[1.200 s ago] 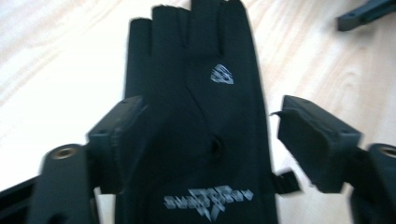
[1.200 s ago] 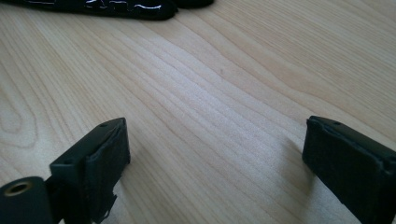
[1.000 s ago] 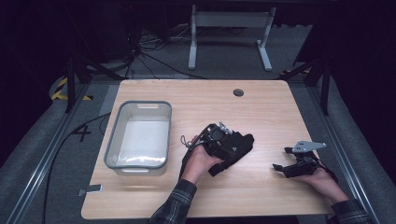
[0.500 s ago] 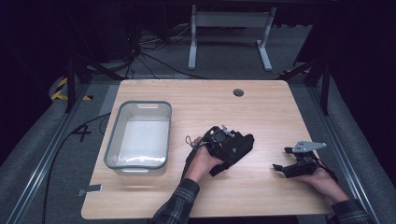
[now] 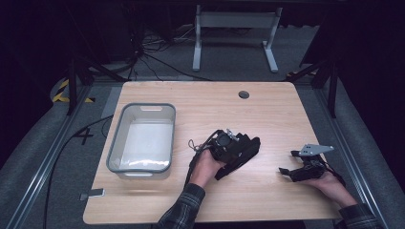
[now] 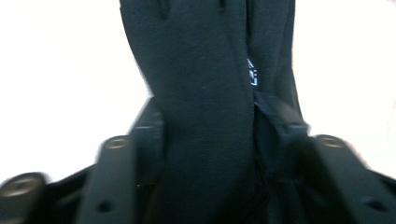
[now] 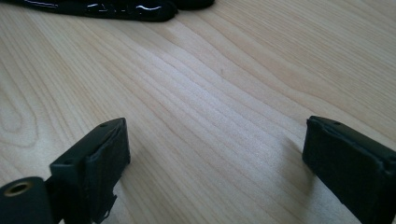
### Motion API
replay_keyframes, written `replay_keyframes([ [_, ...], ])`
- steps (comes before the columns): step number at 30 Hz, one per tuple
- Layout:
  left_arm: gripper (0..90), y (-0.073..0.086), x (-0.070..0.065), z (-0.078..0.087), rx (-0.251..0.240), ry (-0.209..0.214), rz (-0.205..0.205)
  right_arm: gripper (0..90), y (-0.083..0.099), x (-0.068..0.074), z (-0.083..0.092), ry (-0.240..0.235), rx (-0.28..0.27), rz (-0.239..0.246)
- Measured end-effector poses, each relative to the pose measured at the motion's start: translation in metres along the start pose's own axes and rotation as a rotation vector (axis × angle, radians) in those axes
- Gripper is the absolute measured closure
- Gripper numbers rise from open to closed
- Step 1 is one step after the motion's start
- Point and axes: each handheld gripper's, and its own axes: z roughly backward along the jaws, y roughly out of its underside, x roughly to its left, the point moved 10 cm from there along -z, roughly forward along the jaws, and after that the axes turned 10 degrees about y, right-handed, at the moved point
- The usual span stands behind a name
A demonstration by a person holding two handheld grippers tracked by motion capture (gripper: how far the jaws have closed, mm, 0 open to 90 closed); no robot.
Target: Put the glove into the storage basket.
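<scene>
Pinching the black glove [image 6: 205, 93] near the table's [image 5: 267, 200] middle.
Left hand-held gripper [image 5: 224, 145] has just been closing, now clamping the fabric for lifting; right hand-held gripper [image 7: 215, 158] is resting spread, waiting near the right edge.

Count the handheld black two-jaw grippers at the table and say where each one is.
2. The left black two-jaw gripper is mid-table, closed on a black fabric piece; the right black two-jaw gripper rests open near the wooden table's right edge.

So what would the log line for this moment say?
left gripper: just closed on black glove | right gripper: open, idle on table | bin: empty
</scene>
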Motion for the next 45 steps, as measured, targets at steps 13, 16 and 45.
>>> replay_keyframes([
  [13, 70.5, -0.001, -0.004, 0.004, 0.021, 0.016, 0.04, 8.0, 0.0, 0.0, 0.0, 0.0, 0.0, 0.0],
  [16, 70.7, -0.002, -0.008, 0.008, 0.013, 0.025, 0.055, 8.0, 0.0, 0.0, 0.0, 0.0, 0.0, 0.0],
  [45, 70.7, -0.02, -0.016, 0.072, -0.06, 0.001, 0.089, 8.0, 0.0, 0.0, 0.0, 0.0, 0.0, 0.0],
])
